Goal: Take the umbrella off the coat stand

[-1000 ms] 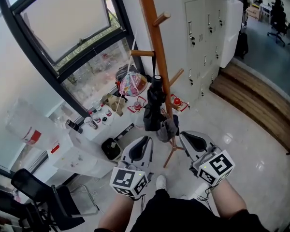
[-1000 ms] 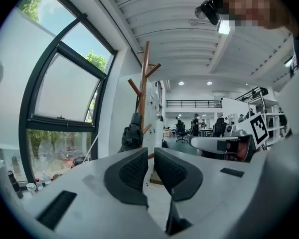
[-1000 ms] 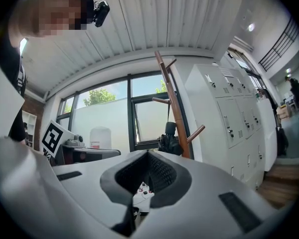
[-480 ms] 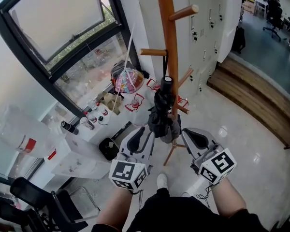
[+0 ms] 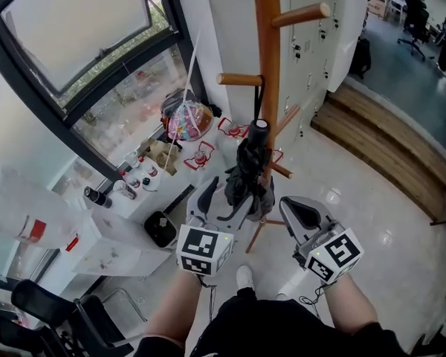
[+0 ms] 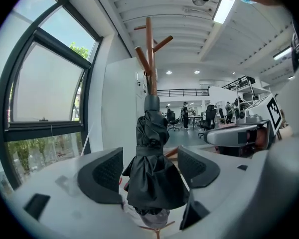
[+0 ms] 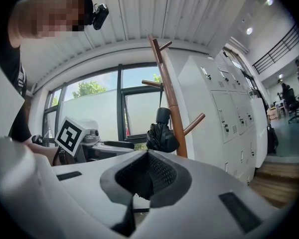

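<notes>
Glossy pale flooring (image 5: 372, 199) filled the head view, with a dark-framed window (image 5: 82, 28) at far left and grey metal lockers (image 5: 312, 43) at far right. The black folded umbrella (image 5: 249, 173) hung on the round wooden coat stand (image 5: 267, 43), just beyond the left gripper (image 5: 224, 199). The right gripper (image 5: 297, 213) sat apart to its right. In the left gripper view, ribbed dark pads were opening on either side of the umbrella's crumpled fabric, not pressing it. In the right gripper view, the jaws met, holding nothing.
</notes>
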Available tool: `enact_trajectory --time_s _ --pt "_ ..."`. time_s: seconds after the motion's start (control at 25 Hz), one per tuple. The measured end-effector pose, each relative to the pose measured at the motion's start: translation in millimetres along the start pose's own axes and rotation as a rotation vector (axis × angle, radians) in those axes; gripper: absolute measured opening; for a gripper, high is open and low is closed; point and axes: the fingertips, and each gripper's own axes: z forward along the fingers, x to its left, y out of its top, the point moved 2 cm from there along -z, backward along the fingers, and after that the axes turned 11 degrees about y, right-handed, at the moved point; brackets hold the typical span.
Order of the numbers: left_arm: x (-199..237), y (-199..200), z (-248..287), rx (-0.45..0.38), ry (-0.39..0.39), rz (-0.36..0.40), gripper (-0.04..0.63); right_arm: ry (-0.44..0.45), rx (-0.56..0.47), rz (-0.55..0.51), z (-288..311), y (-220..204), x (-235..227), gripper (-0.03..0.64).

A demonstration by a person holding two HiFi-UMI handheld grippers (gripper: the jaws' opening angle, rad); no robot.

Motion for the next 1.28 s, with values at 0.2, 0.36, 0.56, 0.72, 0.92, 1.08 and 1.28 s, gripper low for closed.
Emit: enact_trajectory --time_s 0.2,0.36,0.56,0.72,0.92,1.08,1.28 --pt "-4.2 0.3 22.7 0.026 -0.039 0.014 0.322 -0.014 0.008 0.007 2.7 -3.0 -7.7 0.054" --pt "-9.8 -1.9 39.7 0.048 -0.076 0.042 0.323 -0.030 0.013 0.013 3.1 -6.1 -13.3 0.054" --pt "-9.1 -4.3 59.7 0.064 -0.093 0.053 0.324 -0.041 0.016 0.025 3.8 -11.7 -19.8 0.054" --pt "-8.7 -6.3 71.0 0.076 -0.116 0.045 0.324 -0.049 0.017 0.030 4.6 -14.5 -24.2 0.054" --pt "-13.8 -9.0 81.5 0.088 -0.135 0.022 0.324 -0.060 0.018 0.039 3.5 -16.2 -32.6 0.054" --pt "-16.7 -11.0 86.9 0.093 -0.147 0.022 0.324 -0.067 0.011 0.047 3.9 -16.8 -37.6 0.054" --pt "-16.9 -12.3 90.0 0.093 -0.141 0.008 0.324 -0.072 0.012 0.054 1.8 -18.5 -41.5 0.054"
